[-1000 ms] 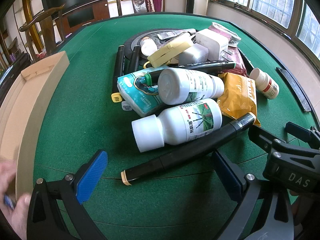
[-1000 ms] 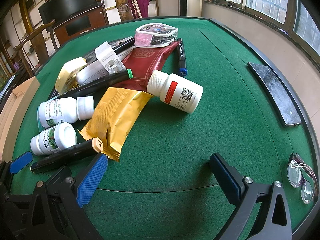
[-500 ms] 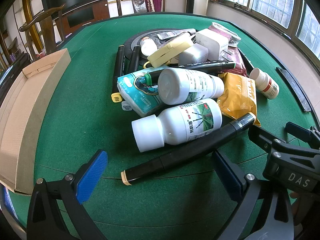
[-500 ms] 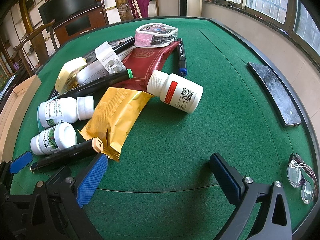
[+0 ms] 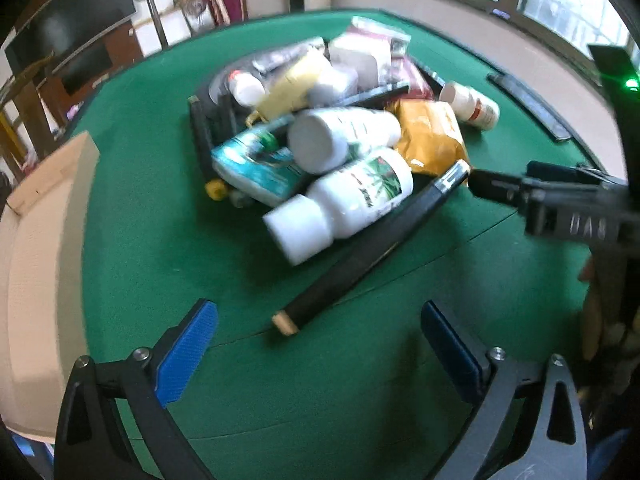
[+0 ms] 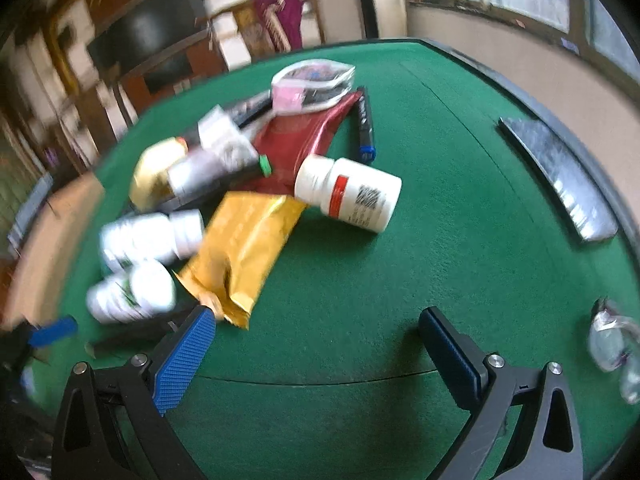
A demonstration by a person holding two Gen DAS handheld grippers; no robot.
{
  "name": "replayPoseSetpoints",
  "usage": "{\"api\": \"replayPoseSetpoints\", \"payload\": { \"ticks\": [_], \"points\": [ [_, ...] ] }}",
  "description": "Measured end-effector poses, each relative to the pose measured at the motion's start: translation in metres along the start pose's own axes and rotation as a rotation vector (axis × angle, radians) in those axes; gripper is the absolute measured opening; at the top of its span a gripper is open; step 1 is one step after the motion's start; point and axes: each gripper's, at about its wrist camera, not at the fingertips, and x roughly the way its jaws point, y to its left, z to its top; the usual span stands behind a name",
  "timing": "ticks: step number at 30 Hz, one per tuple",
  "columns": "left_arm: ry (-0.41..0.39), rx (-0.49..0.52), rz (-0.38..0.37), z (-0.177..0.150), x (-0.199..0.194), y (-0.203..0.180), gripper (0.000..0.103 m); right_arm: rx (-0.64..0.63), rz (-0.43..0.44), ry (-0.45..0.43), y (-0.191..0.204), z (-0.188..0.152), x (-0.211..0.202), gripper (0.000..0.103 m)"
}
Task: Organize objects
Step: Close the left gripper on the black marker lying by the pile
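We've got both grippers over the green table (image 5: 132, 240), jaws wide, nothing held. Left gripper (image 5: 318, 344) sits just short of a black marker (image 5: 372, 248) lying diagonal, w/ 2 white bottles (image 5: 344, 208) beside it in the pile. Cardboard box (image 5: 36, 264) at left edge. Right gripper (image 6: 316, 354) is near a yellow pouch (image 6: 248, 248); a red-label bottle (image 6: 348, 194) lies past it. Both views blurred.
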Motion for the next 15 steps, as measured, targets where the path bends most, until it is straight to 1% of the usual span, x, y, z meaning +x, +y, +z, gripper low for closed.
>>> {"api": "replayPoseSetpoints", "payload": {
  "ticks": [2, 3, 4, 5, 6, 7, 9, 10, 11, 12, 13, 14, 15],
  "points": [
    [-0.055, 0.014, -0.007, 0.0, -0.011, 0.001, 0.1, 0.083, 0.063, -0.071, -0.015, 0.0, -0.011, 0.103],
    [-0.084, 0.03, -0.026, 0.001, -0.017, 0.002, 0.1, 0.109, 0.081, -0.093, -0.021, 0.0, -0.014, 0.103],
    [-0.094, 0.048, -0.043, -0.002, -0.021, -0.003, 0.1, 0.124, 0.087, -0.106, -0.024, 0.001, -0.015, 0.103],
    [-0.089, 0.059, -0.079, 0.006, -0.022, -0.002, 0.1, 0.129, 0.095, -0.113, -0.025, 0.001, -0.016, 0.103],
    [-0.077, 0.075, -0.126, 0.01, -0.02, -0.004, 0.099, 0.126, 0.104, -0.116, -0.024, 0.001, -0.017, 0.103],
    [-0.04, 0.1, -0.15, 0.014, -0.015, -0.007, 0.099, 0.12, 0.104, -0.119, -0.022, 0.001, -0.017, 0.103],
    [0.016, 0.166, -0.138, 0.013, -0.009, -0.013, 0.098, 0.113, 0.105, -0.118, -0.019, 0.001, -0.018, 0.103],
    [0.023, 0.186, -0.123, 0.009, -0.011, -0.01, 0.098, 0.112, 0.106, -0.111, -0.018, 0.002, -0.017, 0.103],
    [0.035, 0.196, -0.102, 0.005, -0.011, -0.008, 0.098, 0.114, 0.104, -0.109, -0.018, 0.0, -0.017, 0.103],
    [0.061, 0.194, -0.099, -0.001, -0.01, -0.006, 0.097, 0.118, 0.102, -0.109, -0.018, 0.0, -0.017, 0.103],
    [0.075, 0.188, -0.123, -0.005, -0.01, -0.006, 0.095, 0.12, 0.106, -0.11, -0.018, 0.0, -0.017, 0.103],
    [0.073, 0.18, -0.149, -0.002, -0.009, -0.011, 0.092, 0.122, 0.11, -0.111, -0.02, 0.0, -0.018, 0.103],
    [0.074, 0.17, -0.192, -0.004, -0.01, -0.012, 0.092, 0.124, 0.111, -0.11, -0.021, -0.001, -0.018, 0.103]
  ]
}}
